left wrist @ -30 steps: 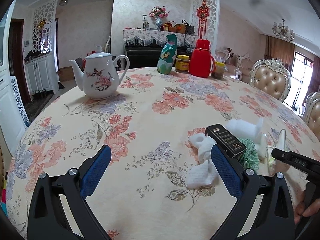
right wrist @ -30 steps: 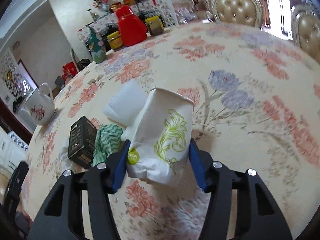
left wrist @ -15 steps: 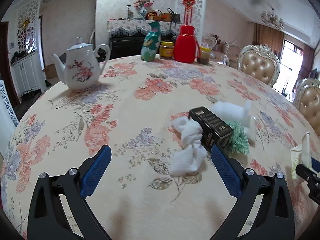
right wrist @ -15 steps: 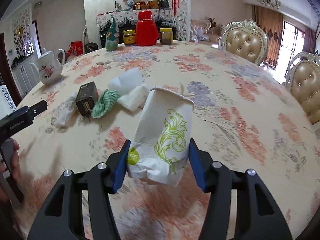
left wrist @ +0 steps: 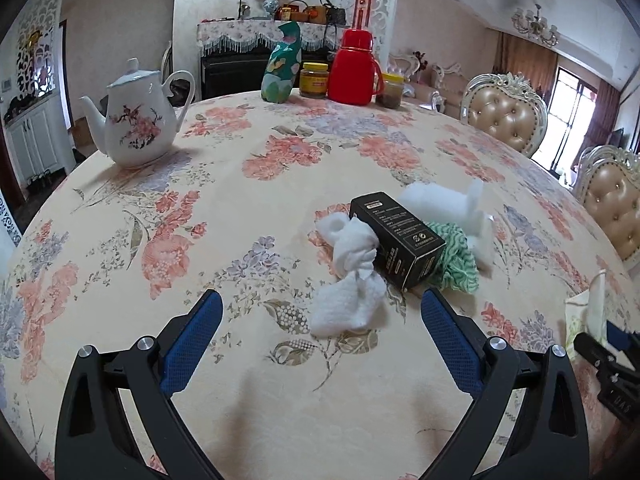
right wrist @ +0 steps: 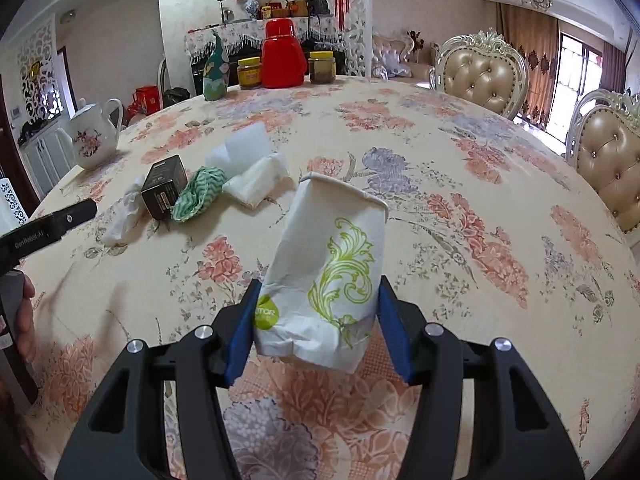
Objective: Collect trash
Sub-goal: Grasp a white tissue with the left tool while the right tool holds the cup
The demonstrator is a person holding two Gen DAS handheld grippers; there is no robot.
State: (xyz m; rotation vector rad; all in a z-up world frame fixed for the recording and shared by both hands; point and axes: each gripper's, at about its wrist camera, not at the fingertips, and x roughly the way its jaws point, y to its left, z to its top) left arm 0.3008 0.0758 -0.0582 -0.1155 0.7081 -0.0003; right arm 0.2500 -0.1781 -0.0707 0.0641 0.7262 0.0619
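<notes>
Your right tool (right wrist: 318, 330) is clamped on a crumpled white paper bag (right wrist: 326, 280) with a green scroll print, held tilted with its open mouth up, above the floral surface (right wrist: 460, 208). Your left tool (left wrist: 318, 338) stands wide apart with nothing between its pads, hovering just short of a white tissue wad (left wrist: 352, 276), a black box (left wrist: 398, 238) and a green wrapper (left wrist: 456, 260).
</notes>
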